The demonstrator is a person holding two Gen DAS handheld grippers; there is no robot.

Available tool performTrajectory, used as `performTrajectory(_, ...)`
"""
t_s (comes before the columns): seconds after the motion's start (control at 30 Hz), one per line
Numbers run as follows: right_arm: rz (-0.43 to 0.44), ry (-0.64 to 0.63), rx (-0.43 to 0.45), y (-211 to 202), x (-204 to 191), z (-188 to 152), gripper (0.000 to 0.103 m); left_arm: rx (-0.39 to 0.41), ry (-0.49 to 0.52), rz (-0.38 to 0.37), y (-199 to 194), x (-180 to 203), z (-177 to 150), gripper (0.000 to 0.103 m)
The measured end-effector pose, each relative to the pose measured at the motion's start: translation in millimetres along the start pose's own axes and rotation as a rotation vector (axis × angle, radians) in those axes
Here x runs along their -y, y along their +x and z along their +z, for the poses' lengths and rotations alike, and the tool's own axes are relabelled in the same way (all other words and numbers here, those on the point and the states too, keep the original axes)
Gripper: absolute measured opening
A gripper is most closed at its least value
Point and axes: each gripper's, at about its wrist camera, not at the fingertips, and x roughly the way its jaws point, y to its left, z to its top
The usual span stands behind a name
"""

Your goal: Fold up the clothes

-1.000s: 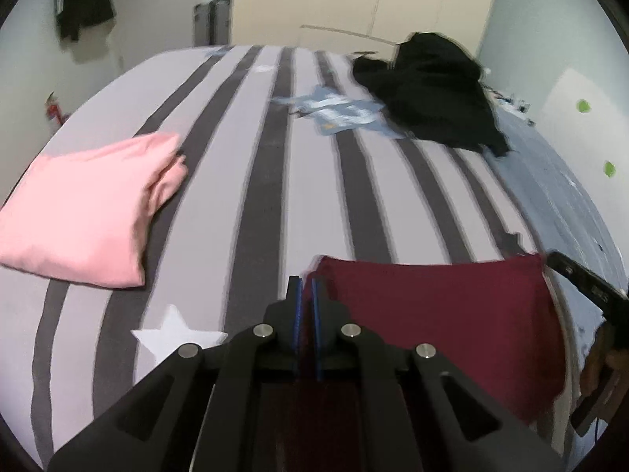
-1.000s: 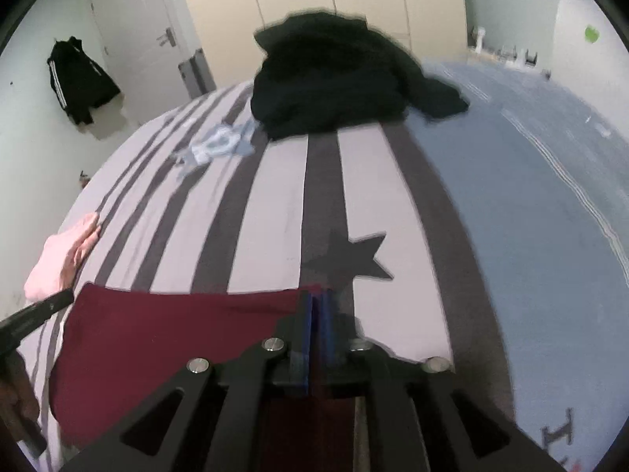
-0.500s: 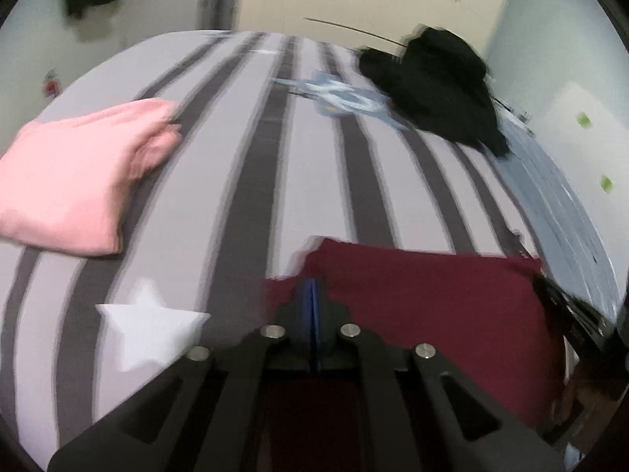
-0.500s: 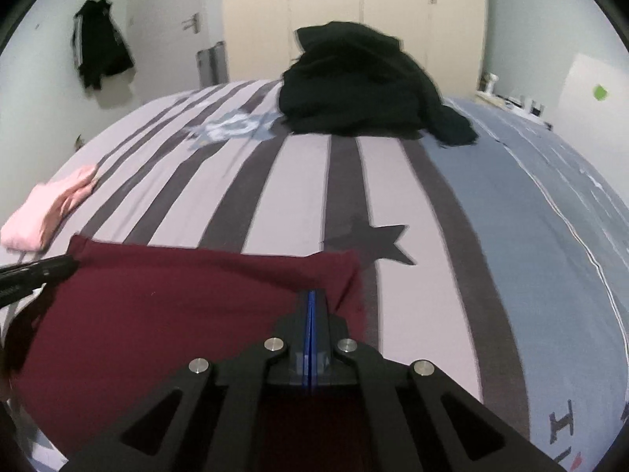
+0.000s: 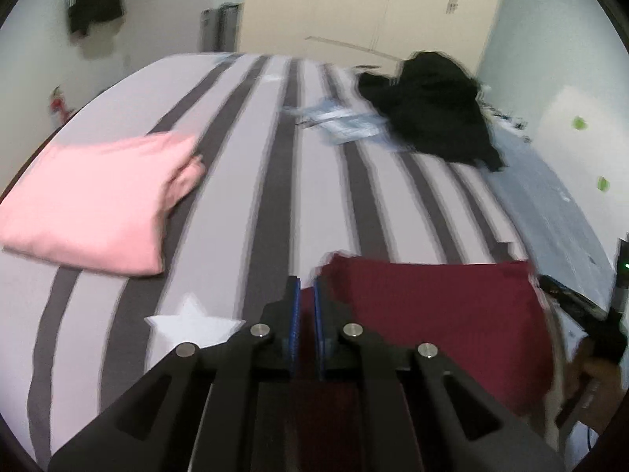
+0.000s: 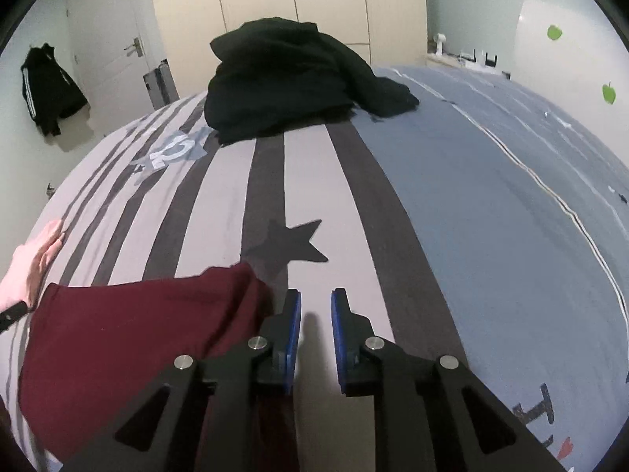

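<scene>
While we hold a gripper in each hand over the bed (image 6: 491, 204), the left gripper (image 5: 306, 295) has its jaws slightly apart, with maroon cloth showing in the narrow gap; whether they still pinch it we cannot tell through the blur. Our right gripper (image 6: 315, 306) has its jaws clearly apart and bare, just beside the near corner of the maroon garment (image 6: 129, 338). That garment lies folded on the near edge of the striped cover, spread between our two grippers.

We count four pieces of clothing. One is the maroon garment. A second, a pink garment (image 5: 90, 200), lies folded on the left side of the bed, well apart from the maroon one. A third, a black heap (image 6: 291, 74), sits bunched at the far end, partly hiding the wardrobe (image 6: 291, 4) behind it. The fourth, a black jacket (image 6: 49, 90) with white stripes, hangs on the far wall beside a door (image 6: 114, 47). Nothing lies between our grippers and the heap except bare stripes and two printed stars.
</scene>
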Motion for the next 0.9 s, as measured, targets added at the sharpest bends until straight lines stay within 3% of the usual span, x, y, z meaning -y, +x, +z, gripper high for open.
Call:
performTrajectory(0.13, 0.058, -0.066, 0.024, -11, -23, 2, 0.015, -0.007, 0.058, -0.03, 21, 27, 8, 0.007)
performTrajectory(0.27, 0.091, -0.101, -0.006, 7, -47, 1, 0.015, -0.043, 0.047, 0.021, 38, 17, 3, 0.005)
performTrajectory(0.4, 0.102, -0.089, -0.029, 27, -45, -5, 0.014, -0.082, 0.031, 0.077, 54, 5, -5, 0.002)
performTrajectory(0.47, 0.094, -0.069, -0.017, 24, -37, -2, 0.014, -0.055, -0.007, 0.129, 42, -3, -5, 0.004)
performTrajectory(0.5, 0.077, -0.053, -0.01, 21, -31, -1, 0.019, -0.04, -0.028, 0.15, 34, -8, -5, 0.004)
performTrajectory(0.57, 0.029, -0.015, 0.002, 15, -18, 1, 0.035, 0.008, -0.032, 0.131, 9, -6, -6, 0.004)
performTrajectory(0.63, 0.017, -0.008, 0.022, 4, -12, 2, 0.035, 0.021, -0.01, 0.086, -7, 9, -10, 0.004)
performTrajectory(0.73, 0.065, -0.027, 0.043, -19, -19, -4, 0.035, 0.004, 0.024, 0.02, -23, 34, -23, 0.004)
performTrajectory(0.9, 0.171, -0.059, 0.019, -46, -55, -32, 0.034, -0.051, 0.042, -0.019, -13, 63, -55, 0.004)
